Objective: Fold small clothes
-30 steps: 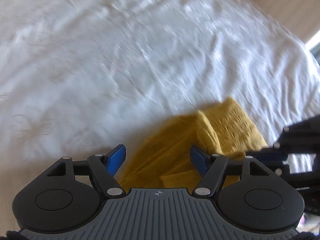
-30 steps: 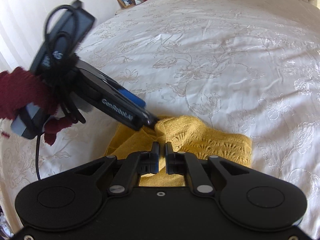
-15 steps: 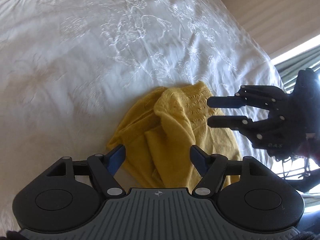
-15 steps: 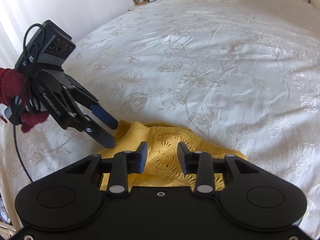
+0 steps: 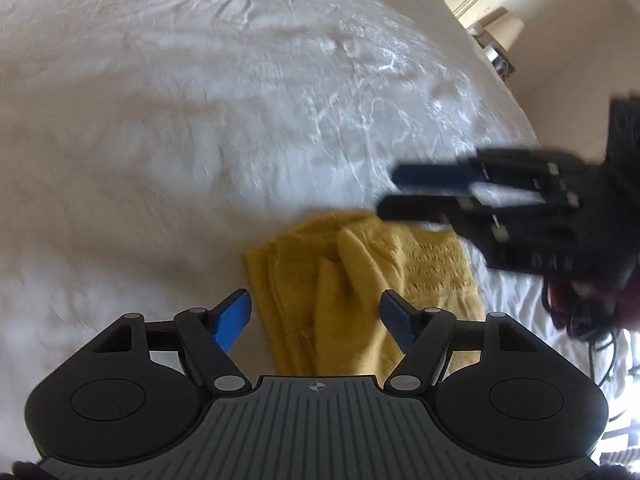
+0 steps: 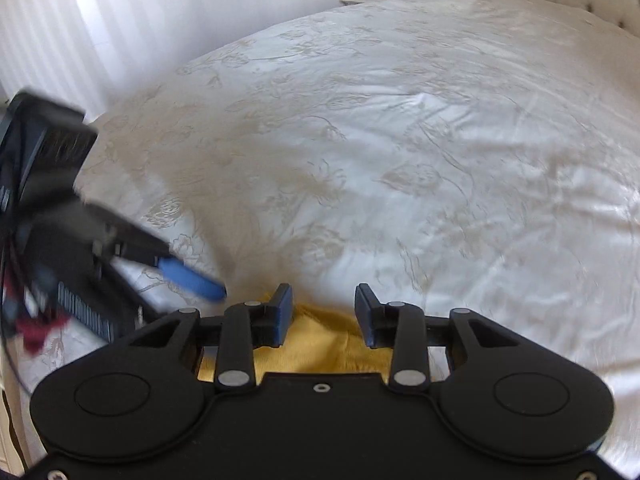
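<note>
yellow knit garment (image 5: pixel 360 280) on satiny embroidered bedspread (image 5: pixel 200 120).

Both wrist cams look down, fairly close, sharing yellow garment (image 5: pixel 360 280) on bed (image 6: pixel 400 140); blurry.

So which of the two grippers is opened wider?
The left gripper: its blue fingers stand far apart over the yellow garment. The right gripper shows a narrower gap.

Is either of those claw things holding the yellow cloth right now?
No: in the left wrist view the left gripper is spread wide above the yellow cloth, and the right gripper hangs open above its far edge.
</note>
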Demonstrator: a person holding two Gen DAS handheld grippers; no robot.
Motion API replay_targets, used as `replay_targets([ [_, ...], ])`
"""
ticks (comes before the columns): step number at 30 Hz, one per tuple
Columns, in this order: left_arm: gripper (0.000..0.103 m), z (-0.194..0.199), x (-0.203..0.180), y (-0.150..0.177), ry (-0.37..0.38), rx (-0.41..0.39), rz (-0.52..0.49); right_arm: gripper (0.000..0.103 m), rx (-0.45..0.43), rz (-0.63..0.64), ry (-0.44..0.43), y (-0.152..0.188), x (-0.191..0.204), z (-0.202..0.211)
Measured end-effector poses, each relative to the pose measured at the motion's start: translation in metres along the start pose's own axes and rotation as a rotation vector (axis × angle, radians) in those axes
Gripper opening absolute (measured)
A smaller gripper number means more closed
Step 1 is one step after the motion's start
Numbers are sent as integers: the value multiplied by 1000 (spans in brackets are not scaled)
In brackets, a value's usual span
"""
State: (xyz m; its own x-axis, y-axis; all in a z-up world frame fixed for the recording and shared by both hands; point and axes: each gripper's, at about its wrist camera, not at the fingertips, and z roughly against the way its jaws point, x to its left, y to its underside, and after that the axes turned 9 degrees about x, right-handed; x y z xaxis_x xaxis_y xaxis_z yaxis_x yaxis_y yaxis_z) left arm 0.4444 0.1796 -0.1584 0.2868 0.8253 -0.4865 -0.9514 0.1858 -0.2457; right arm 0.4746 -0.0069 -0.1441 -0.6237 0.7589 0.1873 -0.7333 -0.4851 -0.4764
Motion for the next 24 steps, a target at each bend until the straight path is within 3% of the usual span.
replay_targets([
  [6, 70, -24, -19, 20, -74, 38, -30, 46, 74, 111, -43, -14, 8, -11],
  [12, 70, -9, -17, 30, -105, -26, -7, 51, 255, 157, -74, -18, 7, -48],
  [14, 70, 0, -17, 30, -121, -56, 7, 34, 285, 157, -62, -12, 6, -48],
  [15, 70, 4, -17, 31, -124, -78, 22, 12, 282, 156, -53, -8, 6, -44],
  [19, 70, 17, -17, 26, -120, -159, 75, 12, 234, 84, -15, 12, 2, -18],
  [24, 70, -7, -22, 11, -148, -142, 114, 13, 238, 4, -30, 34, -5, -10],
])
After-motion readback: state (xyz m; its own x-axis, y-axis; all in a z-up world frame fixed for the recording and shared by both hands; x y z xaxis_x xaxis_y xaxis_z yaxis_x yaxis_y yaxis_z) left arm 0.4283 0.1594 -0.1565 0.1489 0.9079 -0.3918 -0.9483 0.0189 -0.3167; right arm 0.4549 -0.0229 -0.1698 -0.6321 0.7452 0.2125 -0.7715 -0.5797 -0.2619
